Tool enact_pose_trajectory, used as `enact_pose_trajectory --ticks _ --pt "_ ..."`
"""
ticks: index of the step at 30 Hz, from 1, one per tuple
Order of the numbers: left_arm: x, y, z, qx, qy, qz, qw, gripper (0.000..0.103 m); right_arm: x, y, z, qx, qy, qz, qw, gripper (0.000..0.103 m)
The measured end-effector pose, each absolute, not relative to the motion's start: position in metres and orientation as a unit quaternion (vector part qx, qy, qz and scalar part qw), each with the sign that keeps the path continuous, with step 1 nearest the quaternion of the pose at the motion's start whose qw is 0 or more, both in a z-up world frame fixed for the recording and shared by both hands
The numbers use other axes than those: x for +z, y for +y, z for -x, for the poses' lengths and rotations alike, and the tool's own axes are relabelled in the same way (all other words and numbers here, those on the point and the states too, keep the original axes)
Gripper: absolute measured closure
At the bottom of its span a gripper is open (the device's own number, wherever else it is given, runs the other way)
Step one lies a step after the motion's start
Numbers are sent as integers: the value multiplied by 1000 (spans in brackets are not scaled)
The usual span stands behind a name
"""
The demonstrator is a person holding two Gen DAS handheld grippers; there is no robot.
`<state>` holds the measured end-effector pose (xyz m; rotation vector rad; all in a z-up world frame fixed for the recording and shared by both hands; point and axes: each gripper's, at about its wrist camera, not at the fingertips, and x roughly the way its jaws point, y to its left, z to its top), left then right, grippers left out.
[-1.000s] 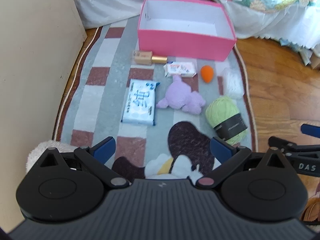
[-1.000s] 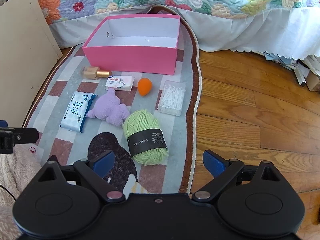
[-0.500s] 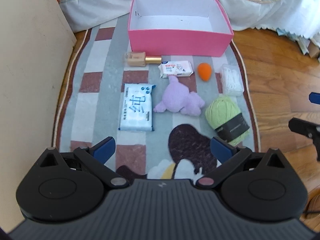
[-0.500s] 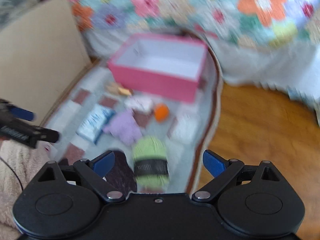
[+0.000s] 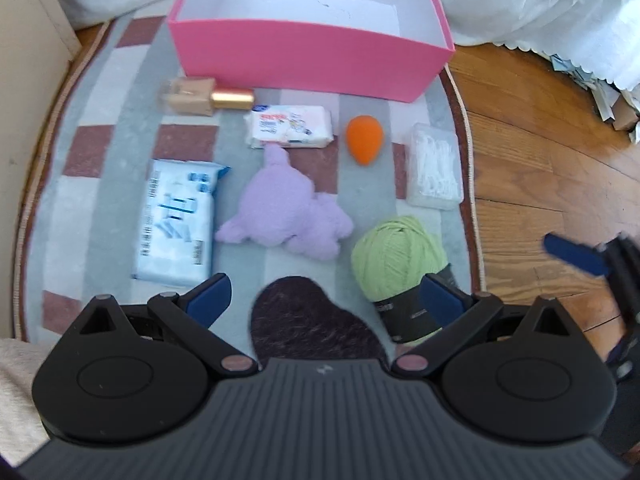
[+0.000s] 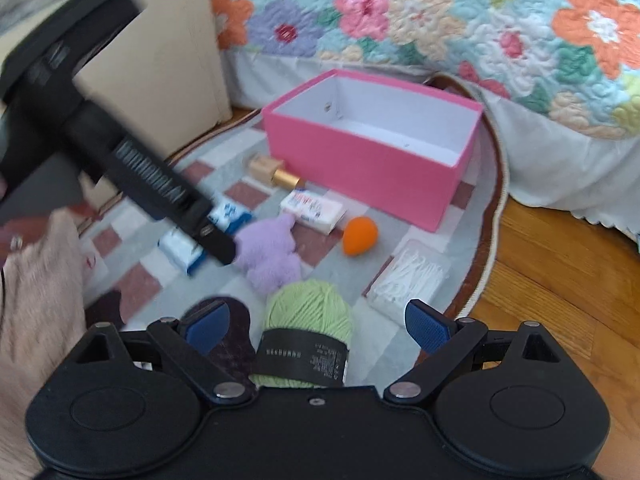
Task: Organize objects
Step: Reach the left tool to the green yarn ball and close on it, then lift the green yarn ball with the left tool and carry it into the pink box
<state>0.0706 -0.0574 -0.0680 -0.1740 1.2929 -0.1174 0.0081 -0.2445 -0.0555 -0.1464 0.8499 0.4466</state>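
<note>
An empty pink box (image 5: 312,54) (image 6: 360,164) stands at the rug's far end. In front of it lie a gold-capped bottle (image 5: 204,98), a small wipes pack (image 5: 290,126), an orange sponge (image 5: 364,140), a clear box of cotton swabs (image 5: 434,166), a blue tissue pack (image 5: 176,216), a purple plush toy (image 5: 288,212) (image 6: 272,256) and a green yarn ball (image 5: 396,256) (image 6: 310,316). My left gripper (image 5: 324,296) is open above the rug, just short of the plush. My right gripper (image 6: 316,324) is open with the yarn ball between its fingers, not clamped.
A patterned rug (image 5: 100,120) covers the floor, with wood flooring (image 5: 540,160) to the right. A floral quilt (image 6: 440,20) with a white bed skirt hangs behind the box. A beige panel (image 6: 168,60) stands at the left. A fuzzy beige sleeve (image 6: 36,312) shows at lower left.
Both grippers moved forward and lower toward the objects. The right one swung from a blurred view down to the yarn ball; the left arm now crosses the right wrist view.
</note>
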Motion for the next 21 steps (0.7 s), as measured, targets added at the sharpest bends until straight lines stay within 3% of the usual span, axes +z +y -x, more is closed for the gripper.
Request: enact_pose_trajectory --ticks 5,7,11,16,21 --pt "-102 -76 -76 -82 638 112 757 7 -93 -235 -8 231 429 84 869 7" --pt "-116 -79 -76 -87 643 137 749 15 -108 -231 -9 218 438 94 867 7" --pt "-136 -81 -73 -107 626 194 747 16 -125 -227 -8 211 436 104 868 10" --pt "-146 -83 -67 -117 603 212 760 30 -133 -232 -13 197 442 78 872 10" --pt "-157 -79 -63 -124 579 249 766 31 -141 -236 -22 212 482 28 850 18"
